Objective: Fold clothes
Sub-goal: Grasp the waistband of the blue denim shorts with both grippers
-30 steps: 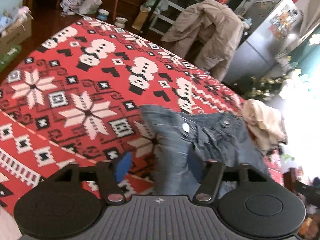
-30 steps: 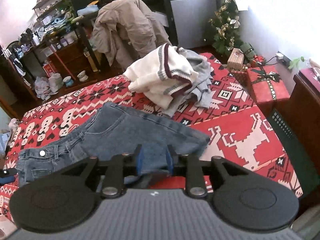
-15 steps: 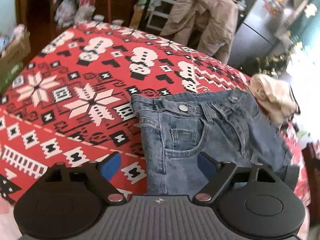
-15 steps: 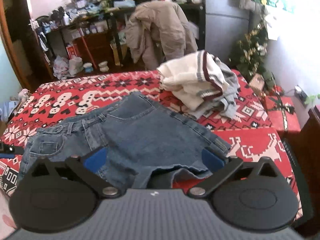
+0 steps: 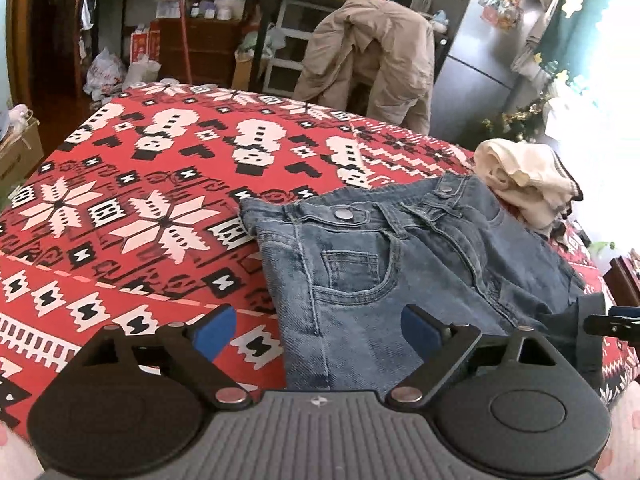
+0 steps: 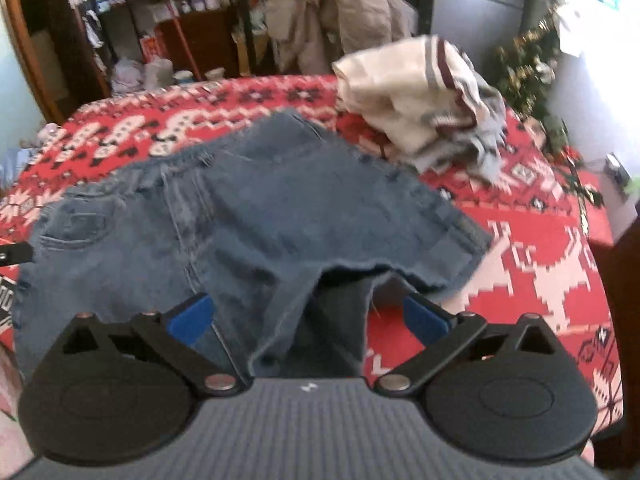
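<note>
The faded blue denim jeans (image 5: 404,264) lie spread flat near the front edge of the red patterned blanket (image 5: 132,184), apparently ready for folding, with left gripper (image 5: 316,330) and right gripper (image 6: 310,318) both splayed wide, empty, just above the cloth.

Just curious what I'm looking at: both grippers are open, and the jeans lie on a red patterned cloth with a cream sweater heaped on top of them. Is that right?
Not quite. The cream sweater is heaped beside the jeans, farther back on the red patterned cloth, as the right wrist view shows. The rest holds: left gripper and right gripper are open.
</note>
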The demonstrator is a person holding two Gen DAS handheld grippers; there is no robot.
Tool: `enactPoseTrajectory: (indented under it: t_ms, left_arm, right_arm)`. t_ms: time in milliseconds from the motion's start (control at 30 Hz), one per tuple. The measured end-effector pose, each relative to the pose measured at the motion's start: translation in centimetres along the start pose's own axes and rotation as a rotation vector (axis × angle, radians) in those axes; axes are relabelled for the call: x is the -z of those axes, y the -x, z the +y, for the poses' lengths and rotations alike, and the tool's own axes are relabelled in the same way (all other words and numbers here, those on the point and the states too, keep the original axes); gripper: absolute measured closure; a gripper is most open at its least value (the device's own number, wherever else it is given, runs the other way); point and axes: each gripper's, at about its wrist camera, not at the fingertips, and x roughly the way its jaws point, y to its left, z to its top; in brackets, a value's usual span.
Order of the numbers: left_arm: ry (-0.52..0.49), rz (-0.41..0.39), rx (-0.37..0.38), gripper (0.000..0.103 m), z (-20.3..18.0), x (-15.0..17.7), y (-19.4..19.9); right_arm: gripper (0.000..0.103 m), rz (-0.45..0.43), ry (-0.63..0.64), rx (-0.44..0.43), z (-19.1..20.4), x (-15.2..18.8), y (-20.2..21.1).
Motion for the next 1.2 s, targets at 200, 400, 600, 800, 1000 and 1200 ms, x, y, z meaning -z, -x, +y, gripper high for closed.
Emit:
enactPoseTrajectory:
  t_ms: [200,400,600,800,1000,1200]
  left_arm:
    - [0.062,-0.05,0.065,0.007,0.7,-0.4,0.4]
    - [0.143,-0.054,0.062,0.009,1.7,-1.4,-0.5]
    - [0.167,-0.017,0.04,0.025,2.7,-2.6,-2.1]
    - [0.194,0.026,0.013,0.037,3.6,-3.7,-4.2]
    - [0.268,0.1,0.049,0.065,4.7,-4.2,-6.8]
    - [0.263,0.061,0.08,0.094,4.9,-4.0,-6.9]
  right_arm:
    - [0.001,-0.082,0.049,0.027,0.4,0.6,0.7]
    - [0.001,-0.171,-0.025,-0.039,-0.1,-0.3,2.1]
    - [0.001,-0.376,-0.021,-0.003,-0.2,-0.7,2.8]
    - [0.001,-0.323,0.089,-0.025,0.2,-2.6,1.9]
    - [0.001,-0.307,0.166,-0.03,0.9,-5.1,0.8]
    - [0.014,-0.277,0.274,0.003,1.7,-7.2,-1.2]
